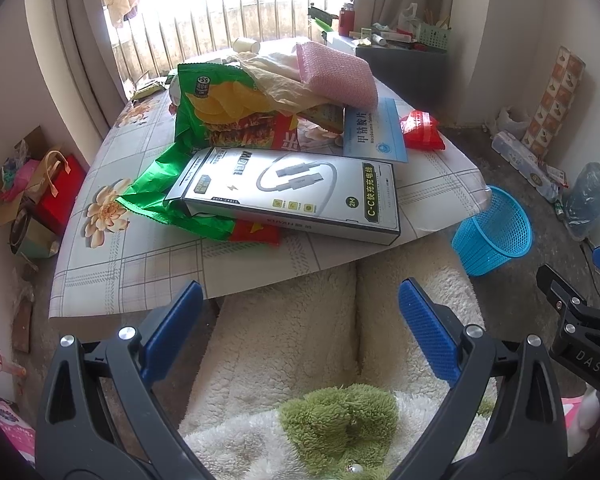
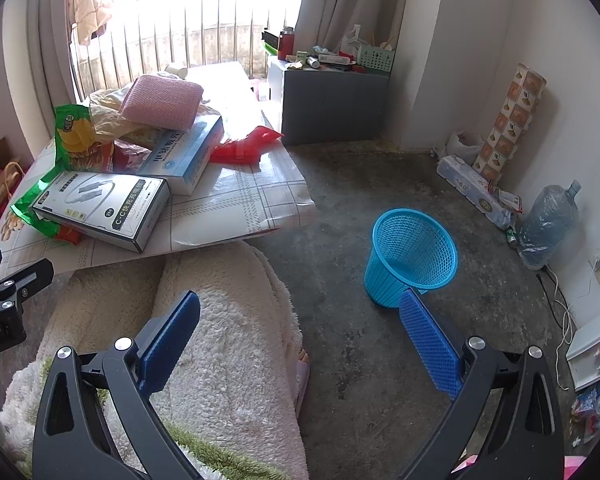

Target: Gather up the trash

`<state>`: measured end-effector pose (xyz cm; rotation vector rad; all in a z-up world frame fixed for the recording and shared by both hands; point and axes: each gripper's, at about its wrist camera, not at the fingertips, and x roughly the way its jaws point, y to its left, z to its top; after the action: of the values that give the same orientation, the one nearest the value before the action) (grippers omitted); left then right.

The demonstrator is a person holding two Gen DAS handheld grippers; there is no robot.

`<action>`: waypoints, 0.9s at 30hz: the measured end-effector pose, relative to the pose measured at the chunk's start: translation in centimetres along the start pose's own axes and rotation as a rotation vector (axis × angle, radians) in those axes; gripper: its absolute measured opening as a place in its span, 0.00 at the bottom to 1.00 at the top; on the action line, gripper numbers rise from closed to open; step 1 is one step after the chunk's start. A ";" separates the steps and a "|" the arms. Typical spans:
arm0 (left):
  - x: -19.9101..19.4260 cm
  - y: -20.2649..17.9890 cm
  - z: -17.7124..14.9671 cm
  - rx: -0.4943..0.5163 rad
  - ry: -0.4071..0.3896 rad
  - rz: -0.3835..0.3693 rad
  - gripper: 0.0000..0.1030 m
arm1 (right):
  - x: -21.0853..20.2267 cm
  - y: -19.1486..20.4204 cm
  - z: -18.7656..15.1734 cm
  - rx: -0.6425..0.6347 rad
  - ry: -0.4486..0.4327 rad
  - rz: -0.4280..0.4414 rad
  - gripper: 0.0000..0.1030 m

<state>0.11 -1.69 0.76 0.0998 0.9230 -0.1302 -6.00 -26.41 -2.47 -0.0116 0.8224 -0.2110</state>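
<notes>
Both the left gripper (image 1: pixel 300 320) and the right gripper (image 2: pixel 300 334) are spread wide, holding nothing. Trash heaped at table's (image 1: pixel 140 264) near edge: cable box (image 1: pixel 288 194) atop green chip bag (image 1: pixel 220 108). Blue basket (image 2: pixel 414 254) on floor off its right corner.

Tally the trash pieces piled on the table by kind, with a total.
Boxes: 2, the grey cable box and blue-white tablet box
Snack bags: 1 green chip bag
Red wrappers: 1
Pink bubble wrap: 1
Crumpled beige plastic: 1
Total: 6

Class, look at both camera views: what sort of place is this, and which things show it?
Probably a lived-in room at home: a curtained window, a low table piled with packaging, a cluttered cabinet, and a blue basket on bare floor.
</notes>
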 end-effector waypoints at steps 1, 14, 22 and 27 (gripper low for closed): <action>0.0 0.0 0.0 -0.001 0.001 0.000 0.92 | 0.0 0.0 0.0 -0.001 0.000 -0.001 0.94; 0.2 0.2 -0.1 -0.004 0.004 0.005 0.92 | 0.0 0.1 0.0 0.000 0.001 0.002 0.94; 0.2 0.2 -0.1 -0.004 0.004 0.005 0.92 | 0.1 0.1 0.0 0.001 0.001 0.003 0.94; 0.3 0.3 -0.2 -0.006 0.008 0.005 0.92 | 0.1 0.2 0.0 0.001 0.001 0.003 0.94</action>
<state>0.15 -1.42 0.38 0.0972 0.9307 -0.1229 -5.92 -26.27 -2.51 -0.0098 0.8234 -0.2088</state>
